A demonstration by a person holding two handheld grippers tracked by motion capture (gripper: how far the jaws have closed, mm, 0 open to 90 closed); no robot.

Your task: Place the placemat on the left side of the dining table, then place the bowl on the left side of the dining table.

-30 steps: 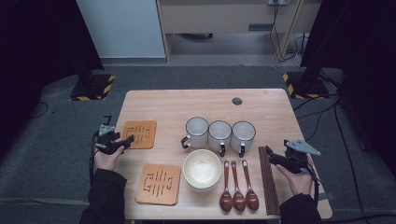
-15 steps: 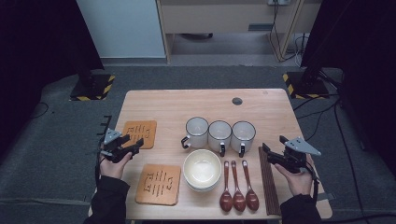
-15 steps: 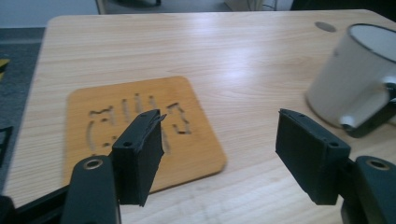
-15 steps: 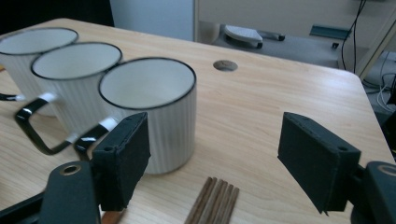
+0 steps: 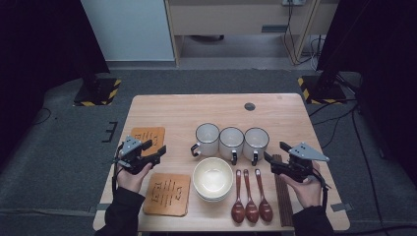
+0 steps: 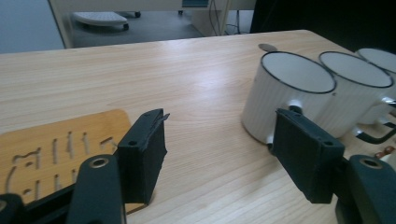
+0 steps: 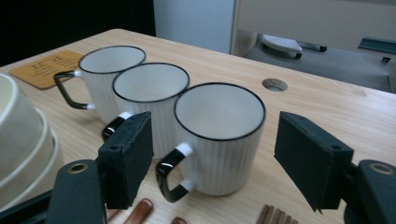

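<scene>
1. Nearest to the person, at the front edge of the table [image 5: 295,105], lie a wooden coaster [image 5: 167,193], a stack of white bowls [image 5: 212,178], three brown spoons [image 5: 251,199] and a bundle of dark chopsticks [image 5: 282,196].
2. A little further in, the left gripper [image 5: 153,151] hangs above the table between this coaster and a second coaster [image 5: 147,136]. Its jaws stand apart with nothing between them, and they have just been closing a little. In the left gripper view, the left mug [image 6: 288,93] stands ahead on the right side.
3. The right gripper [image 5: 274,157] hangs over the top of the chopsticks. Its jaws are also apart and empty, and have just been closing somewhat. In the right gripper view, the right mug [image 7: 219,135] is framed between them but not touched.
4. Beyond the bowls, three white mugs stand in a row, touching; the middle mug [image 5: 231,141] is between the other two, and all handles point towards the person.
5. I judge that this is the approach step: each hand aims at the outer mug on its side. Next, each gripper must come forward, take the handle or wall, and lift without knocking the middle mug.
</scene>
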